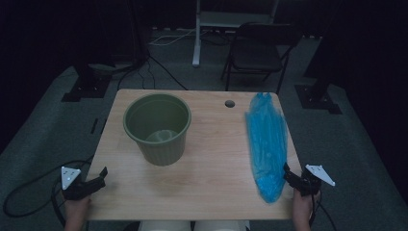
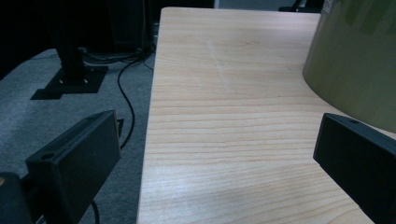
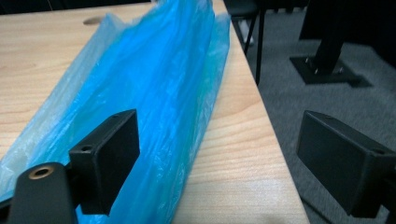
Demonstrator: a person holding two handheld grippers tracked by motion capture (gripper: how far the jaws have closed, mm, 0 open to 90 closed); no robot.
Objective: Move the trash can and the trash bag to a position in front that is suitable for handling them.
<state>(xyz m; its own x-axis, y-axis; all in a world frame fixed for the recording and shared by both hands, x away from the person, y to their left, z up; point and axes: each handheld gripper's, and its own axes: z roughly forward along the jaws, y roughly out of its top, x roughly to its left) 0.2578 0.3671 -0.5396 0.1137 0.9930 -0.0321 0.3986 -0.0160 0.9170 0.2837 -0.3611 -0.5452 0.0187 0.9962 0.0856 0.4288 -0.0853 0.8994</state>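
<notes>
The left gripper (image 2: 212,158) has its two black jaws wide apart over the edge of the wooden table (image 2: 219,93), with a green bucket (image 2: 355,65) close by and grey floor (image 2: 56,112) beside it.

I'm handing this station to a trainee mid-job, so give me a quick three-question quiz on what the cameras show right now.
1. True or false: the green bin lies tipped on its side.
2. Multiple choice: the blue plastic bag lies A) inside the bin, B) flat along the table's right side, C) on the floor.
3. Short answer: are the left hand-held gripper and right hand-held gripper open or shut, and does either hold anything?

Key
1. False: it stands upright on the wooden table, mouth up.
2. B.
3. Both open and empty; the right one's jaws sit at the bag's near end, without closing on it.
</notes>
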